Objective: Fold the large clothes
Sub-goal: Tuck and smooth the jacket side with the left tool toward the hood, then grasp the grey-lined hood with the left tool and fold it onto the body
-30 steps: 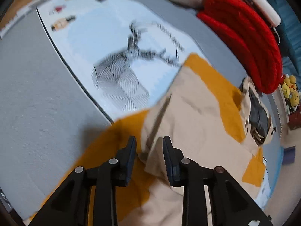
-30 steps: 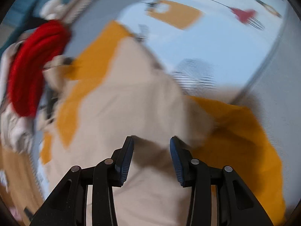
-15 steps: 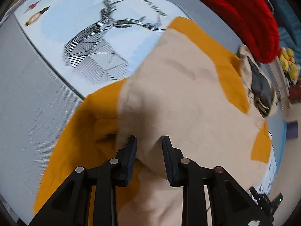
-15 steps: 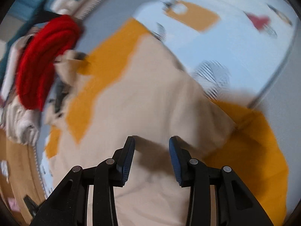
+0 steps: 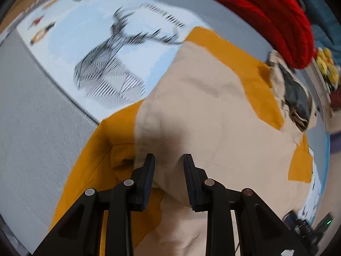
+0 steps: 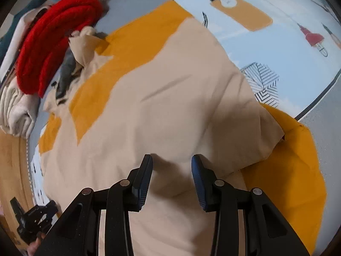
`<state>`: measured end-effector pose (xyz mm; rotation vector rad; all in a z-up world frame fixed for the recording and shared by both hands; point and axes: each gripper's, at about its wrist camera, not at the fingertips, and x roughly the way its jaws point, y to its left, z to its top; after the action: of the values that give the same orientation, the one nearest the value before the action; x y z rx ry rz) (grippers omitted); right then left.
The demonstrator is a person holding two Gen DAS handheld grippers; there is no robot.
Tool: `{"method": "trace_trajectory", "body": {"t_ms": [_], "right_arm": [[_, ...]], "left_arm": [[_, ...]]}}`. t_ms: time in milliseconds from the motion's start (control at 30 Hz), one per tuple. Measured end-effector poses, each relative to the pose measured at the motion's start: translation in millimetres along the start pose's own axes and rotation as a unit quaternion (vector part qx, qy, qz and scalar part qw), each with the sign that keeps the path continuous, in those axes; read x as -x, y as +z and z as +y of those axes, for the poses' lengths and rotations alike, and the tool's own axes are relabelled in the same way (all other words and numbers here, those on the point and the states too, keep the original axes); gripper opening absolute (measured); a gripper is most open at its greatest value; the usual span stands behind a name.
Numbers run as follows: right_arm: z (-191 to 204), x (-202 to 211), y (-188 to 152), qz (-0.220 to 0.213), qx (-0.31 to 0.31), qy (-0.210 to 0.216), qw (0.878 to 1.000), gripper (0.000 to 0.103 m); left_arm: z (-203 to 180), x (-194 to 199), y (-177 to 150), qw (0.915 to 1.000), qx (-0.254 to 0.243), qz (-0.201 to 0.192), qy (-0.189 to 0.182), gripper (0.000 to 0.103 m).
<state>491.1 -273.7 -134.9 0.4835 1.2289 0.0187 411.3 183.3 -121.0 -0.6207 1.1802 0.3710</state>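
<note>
Garment (image 5: 213,111): large, beige with mustard-yellow panels, spread over a grey mat with a pale-blue deer print (image 5: 110,68). It takes up most of both views. Beige body lies uppermost, rumpled, with a soft ridge running across it in the right wrist view. A yellow part (image 6: 298,166) sticks out from under the beige edge on the right of that view. The collar end (image 6: 85,47), showing dark lining, lies beside a red knit (image 6: 53,38) at the far edge of the mat.

My left gripper (image 5: 168,168) has a raised fold of beige cloth between its jaws, and the pads appear to press it from both sides, so I read it as clamped on the garment. My right gripper (image 6: 171,170) sits over the beige cloth with jaws apart; I see no fold pinched between them, so I count it as released.

Against a second ago: the left jaws keep the same narrow gap on the fold, while the right jaws stand a little wider. The right view now shows more of the yellow part and sharper print detail. The deer in the left view is blurred again.

No containers in view. A folded cream cloth (image 6: 17,111) lies beside the red knit.
</note>
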Motion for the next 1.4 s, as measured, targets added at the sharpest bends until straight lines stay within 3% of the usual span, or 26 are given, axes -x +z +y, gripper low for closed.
{"method": "trace_trajectory", "body": {"t_ms": [67, 167, 233, 267, 367, 467, 633, 833, 1067, 1267, 1400], "right_arm": [[16.3, 6.1, -2.8, -0.016, 0.038, 0.028, 0.999, 0.040], [26.8, -6.7, -7.8, 0.015, 0.066, 0.050, 0.996, 0.040], [29.0, -23.3, -14.3, 0.049, 0.082, 0.019, 0.995, 0.039], [29.6, -23.2, -16.0, 0.046, 0.085, 0.015, 0.995, 0.039], [39.7, -12.8, -15.5, 0.025, 0.107, 0.005, 0.994, 0.040], [53.8, 8.5, -15.8, -0.022, 0.155, -0.015, 0.988, 0.040], [60.4, 55.7, -27.0, -0.079, 0.203, -0.029, 0.976, 0.040], [53.2, 100.8, -43.3, -0.121, 0.192, -0.030, 0.973, 0.040], [38.1, 152.2, -58.0, -0.176, 0.179, -0.026, 0.968, 0.040], [37.5, 174.5, -50.7, -0.208, 0.192, -0.034, 0.959, 0.040], [39.1, 176.6, -37.0, -0.201, 0.204, -0.047, 0.957, 0.040]], "left_arm": [[-15.4, 2.8, -2.4, 0.9991, -0.040, -0.004, -0.012, 0.024], [-29.5, -5.8, -9.6, 0.9966, -0.077, 0.021, -0.022, 0.024], [-33.0, -10.7, -12.5, 0.9958, -0.083, 0.031, -0.021, 0.025], [-35.0, -10.8, -13.9, 0.9955, -0.088, 0.029, -0.018, 0.025], [-46.3, -1.8, -15.1, 0.9935, -0.113, 0.005, -0.011, 0.024], [-61.6, 14.9, -19.0, 0.9878, -0.152, -0.034, -0.014, 0.024], [-78.6, 30.2, -36.5, 0.9781, -0.198, -0.058, -0.027, 0.025], [-88.3, 48.9, -56.7, 0.9731, -0.211, -0.078, -0.048, 0.025], [-95.0, 71.0, -71.5, 0.9636, -0.224, -0.137, -0.049, 0.025], [-104.0, 83.0, -65.7, 0.9511, -0.251, -0.175, -0.045, 0.022], [-105.7, 86.5, -50.2, 0.9467, -0.256, -0.193, -0.034, 0.022]]}}
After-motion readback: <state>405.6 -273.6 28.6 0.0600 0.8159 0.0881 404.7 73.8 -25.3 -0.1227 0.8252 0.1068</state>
